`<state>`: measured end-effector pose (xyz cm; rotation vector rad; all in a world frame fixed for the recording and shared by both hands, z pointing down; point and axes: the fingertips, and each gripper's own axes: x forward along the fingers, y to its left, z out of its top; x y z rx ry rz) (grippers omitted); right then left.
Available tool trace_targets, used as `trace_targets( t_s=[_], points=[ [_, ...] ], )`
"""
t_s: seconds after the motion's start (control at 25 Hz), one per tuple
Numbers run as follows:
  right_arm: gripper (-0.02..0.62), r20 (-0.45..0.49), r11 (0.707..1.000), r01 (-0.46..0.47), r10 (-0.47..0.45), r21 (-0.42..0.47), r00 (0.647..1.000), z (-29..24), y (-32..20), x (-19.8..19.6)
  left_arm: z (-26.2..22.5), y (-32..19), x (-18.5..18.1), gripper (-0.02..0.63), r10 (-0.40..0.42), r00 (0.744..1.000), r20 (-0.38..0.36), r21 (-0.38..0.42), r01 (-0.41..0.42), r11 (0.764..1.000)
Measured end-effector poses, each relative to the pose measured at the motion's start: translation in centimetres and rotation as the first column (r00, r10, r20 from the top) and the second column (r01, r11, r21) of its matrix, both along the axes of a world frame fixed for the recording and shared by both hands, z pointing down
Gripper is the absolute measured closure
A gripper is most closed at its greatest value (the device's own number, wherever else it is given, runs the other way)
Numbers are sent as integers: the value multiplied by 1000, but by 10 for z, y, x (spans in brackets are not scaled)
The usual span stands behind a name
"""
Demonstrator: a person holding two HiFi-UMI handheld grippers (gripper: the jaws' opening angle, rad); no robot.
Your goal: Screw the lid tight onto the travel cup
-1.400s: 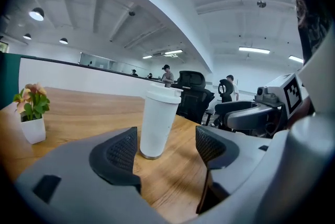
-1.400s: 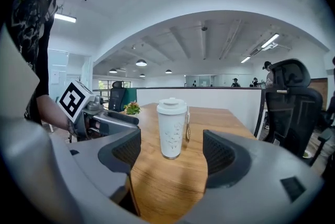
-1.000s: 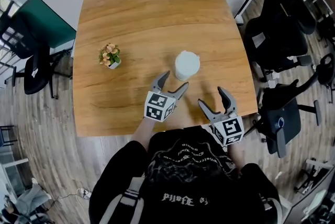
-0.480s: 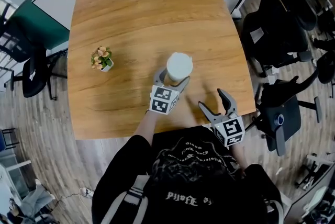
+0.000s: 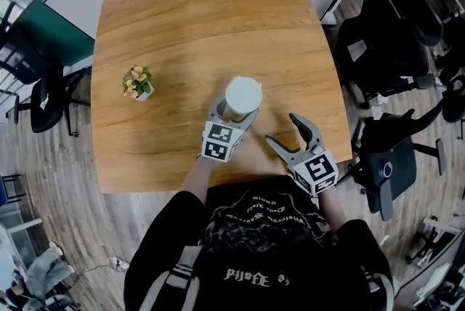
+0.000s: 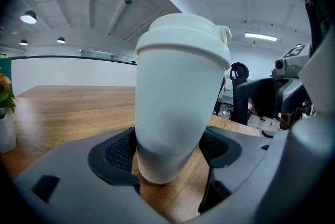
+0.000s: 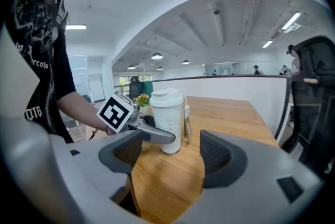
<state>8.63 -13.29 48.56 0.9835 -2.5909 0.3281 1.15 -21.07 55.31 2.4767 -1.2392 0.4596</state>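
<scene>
Wooden table (image 5: pixel 182 19): our left gripper (image 5: pixel 234 112) straddles a tall white travel cup (image 5: pixel 242 97).
Its white lid (image 6: pixel 183 34) is on; the jaws, just opened wide, flank the base without pressing, and our right gripper (image 5: pixel 282 129) gapes empty alongside.

Wooden bench (image 5: pixel 182 26) fills the middle, and there's a little potted plant (image 5: pixel 136 82) with peach flowers standing alone near its left edge. Black office chairs (image 5: pixel 385 48) crowd the right side, another chair (image 5: pixel 40 95) sits left, all on plank floor (image 5: pixel 43 215).

plant (image 6: pixel 4 98) cropped, travel cup (image 5: pixel 243 96) base hidden
</scene>
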Motion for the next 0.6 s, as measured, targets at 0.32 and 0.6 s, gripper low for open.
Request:
trace_targets(
  t_s=[0.32, 0.6],
  points=[
    [245, -247, 906, 398, -357, 143, 901, -54, -54, -31, 2, 0, 2, 204, 38, 999, -4, -7, -38, 999],
    [218, -514, 664, 747, -630, 34, 582, -71, -69, -67, 3, 1, 1, 203, 76, 997, 4, -26, -75, 997]
  ],
)
